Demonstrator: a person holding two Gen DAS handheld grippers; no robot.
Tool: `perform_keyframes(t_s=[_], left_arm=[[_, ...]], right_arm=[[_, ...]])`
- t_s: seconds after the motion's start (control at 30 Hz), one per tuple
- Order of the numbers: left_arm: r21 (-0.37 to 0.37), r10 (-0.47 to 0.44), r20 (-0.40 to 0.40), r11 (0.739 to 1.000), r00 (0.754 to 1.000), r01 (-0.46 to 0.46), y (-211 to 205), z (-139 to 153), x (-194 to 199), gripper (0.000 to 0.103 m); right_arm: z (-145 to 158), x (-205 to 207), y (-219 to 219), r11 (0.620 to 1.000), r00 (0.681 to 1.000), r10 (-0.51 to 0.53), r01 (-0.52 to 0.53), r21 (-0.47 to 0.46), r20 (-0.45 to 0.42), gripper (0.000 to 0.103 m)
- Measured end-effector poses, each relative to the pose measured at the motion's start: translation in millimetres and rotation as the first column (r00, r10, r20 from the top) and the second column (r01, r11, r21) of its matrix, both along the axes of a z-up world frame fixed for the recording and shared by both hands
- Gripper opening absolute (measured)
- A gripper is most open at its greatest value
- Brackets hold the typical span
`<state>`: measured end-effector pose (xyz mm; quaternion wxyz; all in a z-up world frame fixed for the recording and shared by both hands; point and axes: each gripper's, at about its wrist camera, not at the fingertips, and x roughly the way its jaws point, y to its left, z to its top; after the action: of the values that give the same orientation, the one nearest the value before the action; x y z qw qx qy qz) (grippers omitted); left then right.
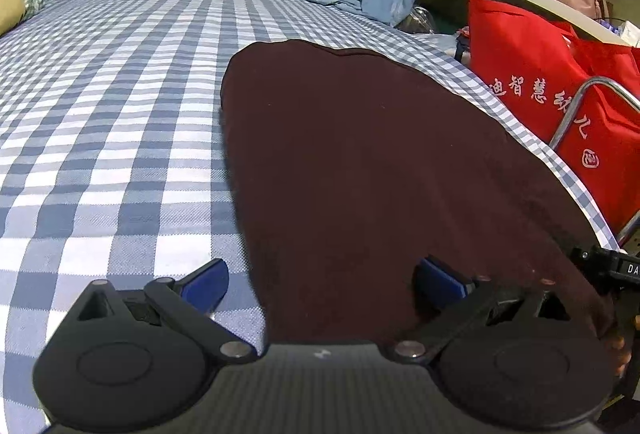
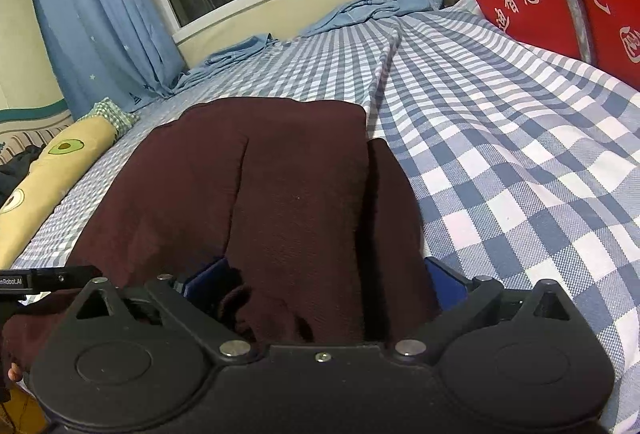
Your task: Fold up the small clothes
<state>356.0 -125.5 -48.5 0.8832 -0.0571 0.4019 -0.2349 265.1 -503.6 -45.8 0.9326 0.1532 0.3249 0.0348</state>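
A dark maroon garment (image 1: 380,174) lies flat on the blue-and-white checked bed sheet (image 1: 100,114). My left gripper (image 1: 324,282) is open at the garment's near left edge, one blue finger over the sheet, the other over the cloth. In the right wrist view the same maroon garment (image 2: 260,186) lies partly folded, with a lengthwise crease. My right gripper (image 2: 326,286) is open, with the garment's near end bunched between its blue fingers (image 2: 208,282).
A red fabric bag with white characters (image 1: 560,94) and a metal bar (image 1: 568,118) stand at the bed's right edge. Blue star curtains (image 2: 100,14) hang by the window. An avocado-print bolster (image 2: 44,186) lies at the bed's left side.
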Motion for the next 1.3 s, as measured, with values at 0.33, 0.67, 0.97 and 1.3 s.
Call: perform_keyframes(t_s=[0.33, 0.67, 0.97, 1.3], left_arm=[[0.033, -0.05, 0.03, 0.998, 0.998, 0.049, -8, -2, 6, 0.103], [0.039, -0.067, 0.031, 0.997, 0.997, 0.066, -12, -2, 10, 0.103], [0.051, -0.105, -0.02, 0.993, 0.994, 0.106, -13, 3, 22, 0.103], [0.044, -0.123, -0.003, 0.991, 0.992, 0.123, -12, 2, 21, 0.103]], right_arm=[[5, -3, 10, 0.999, 1.0, 0.001, -0.001, -0.054, 0.009, 0.094], [1, -1, 8, 0.999, 1.0, -0.016, 0.017, -0.037, 0.011, 0.097], [12, -5, 23, 0.993, 1.0, 0.005, -0.002, -0.119, 0.029, 0.084], [12, -4, 21, 0.995, 1.0, -0.009, 0.01, -0.097, 0.017, 0.084]])
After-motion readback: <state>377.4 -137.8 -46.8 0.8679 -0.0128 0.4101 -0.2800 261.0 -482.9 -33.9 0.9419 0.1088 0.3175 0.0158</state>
